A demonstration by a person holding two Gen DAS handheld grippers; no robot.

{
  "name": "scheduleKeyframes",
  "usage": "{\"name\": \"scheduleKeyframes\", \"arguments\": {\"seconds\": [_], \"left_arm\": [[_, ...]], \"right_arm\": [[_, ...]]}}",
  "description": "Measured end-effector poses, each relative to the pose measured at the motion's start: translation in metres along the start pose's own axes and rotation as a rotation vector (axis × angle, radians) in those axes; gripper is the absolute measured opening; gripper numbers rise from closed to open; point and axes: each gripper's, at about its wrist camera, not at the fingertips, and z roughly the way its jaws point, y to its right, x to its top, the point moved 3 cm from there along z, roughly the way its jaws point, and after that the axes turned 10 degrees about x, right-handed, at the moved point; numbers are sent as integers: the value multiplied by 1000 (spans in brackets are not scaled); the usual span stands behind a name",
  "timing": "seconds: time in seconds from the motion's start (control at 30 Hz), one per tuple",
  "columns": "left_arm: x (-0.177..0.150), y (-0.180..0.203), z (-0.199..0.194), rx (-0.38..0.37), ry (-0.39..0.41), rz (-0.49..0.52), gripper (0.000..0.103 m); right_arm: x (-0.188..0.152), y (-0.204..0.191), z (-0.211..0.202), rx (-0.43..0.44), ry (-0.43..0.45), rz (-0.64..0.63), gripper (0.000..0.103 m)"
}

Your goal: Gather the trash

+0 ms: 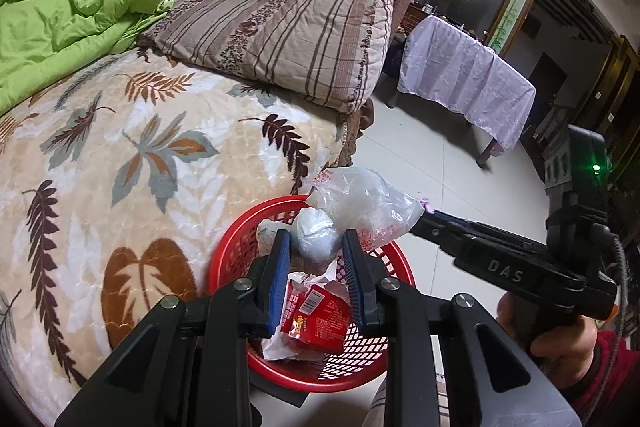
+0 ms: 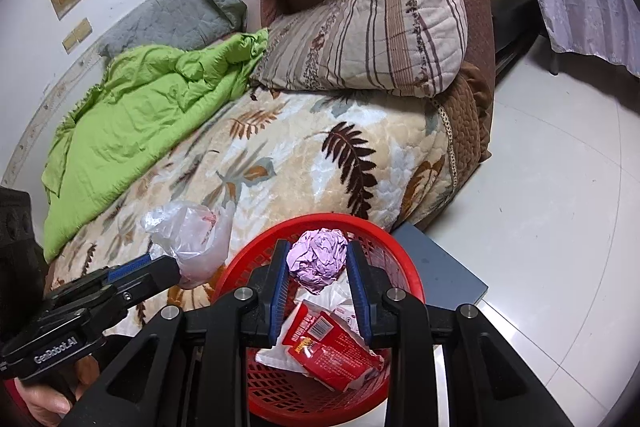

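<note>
A red mesh basket (image 1: 230,251) (image 2: 402,253) stands on the floor beside the bed, with a red snack wrapper (image 1: 318,317) (image 2: 334,349) and white paper scraps inside. My left gripper (image 1: 316,239) (image 2: 173,269) is shut on a clear plastic bag (image 1: 356,193) (image 2: 190,233) with a white lump in it, held over the basket's bed-side rim. My right gripper (image 2: 318,251) (image 1: 422,221) is shut on a crumpled purple paper ball (image 2: 320,257) above the basket. In the left wrist view the bag hides nearly all of that ball.
The bed carries a leaf-patterned blanket (image 1: 140,167), a green quilt (image 2: 140,115) and a striped pillow (image 1: 288,39) against a brown headboard. A grey board (image 2: 440,267) lies under the basket on the pale tiled floor. A table under a lilac cloth (image 1: 464,75) stands beyond.
</note>
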Motion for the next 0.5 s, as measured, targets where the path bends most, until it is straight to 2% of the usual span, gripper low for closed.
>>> {"name": "scheduleKeyframes", "arguments": {"seconds": [0.17,0.3,0.37,0.43,0.5], "left_arm": [[0,-3,-1,6,7,-14,49],[0,-6,-2,10,10,-27,51],[0,-8,-3,15,13,-31,55],[-1,-11,-5,29,20,-36,61],[-2,-14,-7,47,31,-40,67]], "right_arm": [[-1,4,0,-13,5,7,46],[1,4,-3,-18,12,9,47],[1,1,-4,-29,15,2,48],[0,-2,-3,-47,14,-10,52],[-1,-8,-3,-82,16,-29,60]]}}
